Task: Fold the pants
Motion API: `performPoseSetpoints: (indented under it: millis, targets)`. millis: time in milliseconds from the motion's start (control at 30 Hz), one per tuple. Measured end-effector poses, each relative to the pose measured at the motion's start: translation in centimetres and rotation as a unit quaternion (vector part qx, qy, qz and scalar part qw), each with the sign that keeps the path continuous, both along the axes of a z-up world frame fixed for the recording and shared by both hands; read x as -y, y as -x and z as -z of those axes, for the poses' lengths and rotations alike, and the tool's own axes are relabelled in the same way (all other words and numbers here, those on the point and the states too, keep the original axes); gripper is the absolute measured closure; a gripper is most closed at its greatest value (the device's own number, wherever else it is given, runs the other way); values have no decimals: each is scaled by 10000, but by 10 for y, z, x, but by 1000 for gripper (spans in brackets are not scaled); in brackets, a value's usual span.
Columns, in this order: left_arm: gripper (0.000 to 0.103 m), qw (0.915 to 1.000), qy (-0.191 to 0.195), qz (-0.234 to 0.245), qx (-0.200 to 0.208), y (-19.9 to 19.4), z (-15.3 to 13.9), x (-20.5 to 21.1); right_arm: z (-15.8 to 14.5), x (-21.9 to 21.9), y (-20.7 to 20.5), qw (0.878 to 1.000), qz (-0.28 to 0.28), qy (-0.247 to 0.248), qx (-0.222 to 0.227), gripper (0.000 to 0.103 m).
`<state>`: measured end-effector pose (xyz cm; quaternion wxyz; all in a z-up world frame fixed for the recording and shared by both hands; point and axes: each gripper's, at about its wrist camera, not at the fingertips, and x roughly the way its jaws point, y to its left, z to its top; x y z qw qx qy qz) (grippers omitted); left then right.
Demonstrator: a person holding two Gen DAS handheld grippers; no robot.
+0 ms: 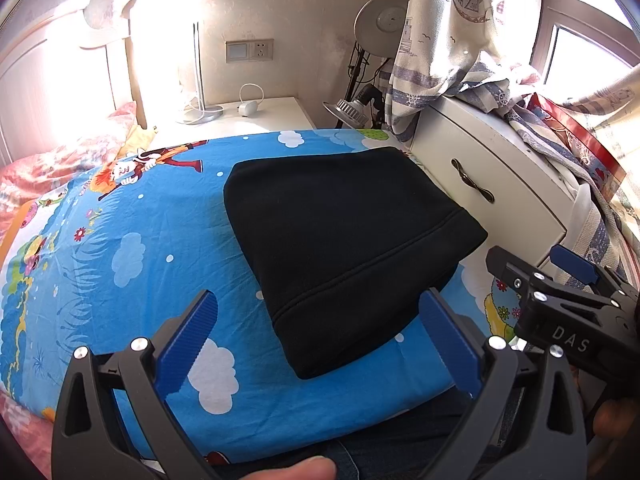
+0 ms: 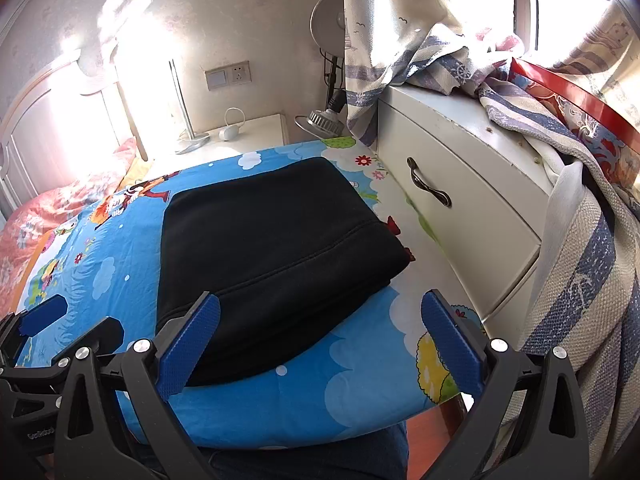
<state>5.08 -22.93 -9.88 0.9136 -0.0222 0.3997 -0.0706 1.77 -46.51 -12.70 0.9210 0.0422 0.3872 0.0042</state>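
— Both tongs hang empty over the near edge of the bed [image 2: 280, 400] — left tongs [image 1: 318, 344] and right tongs [image 2: 320, 344] spread wide, touching nothing.

— And the black pants [image 1: 344, 248]?

— Folded into a thick pad on the blue sheet, beside the white drawer [image 2: 460, 216]. Soft, light, floppy — I'd pinch a doubled edge.

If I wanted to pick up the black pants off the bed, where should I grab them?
Probably the near corner of the folded black pants, coming in low from the bed's near edge. There the stacked layers end in a thick rounded edge that pokes toward both grippers, so open jaws could slide around it. The left gripper is nearest, with its jaws wide open. The flat middle gives nothing to pinch.
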Motion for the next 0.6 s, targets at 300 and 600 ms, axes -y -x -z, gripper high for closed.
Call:
performPoseSetpoints:
  millis: [300,600]
  targets:
    - [2,10000,15,2,-6,0,0,0,1,0,0,10000,4,3,9,6]
    - [2,10000,19,4,-24,0,1,0,1,0,0,10000,7,5,3,6]
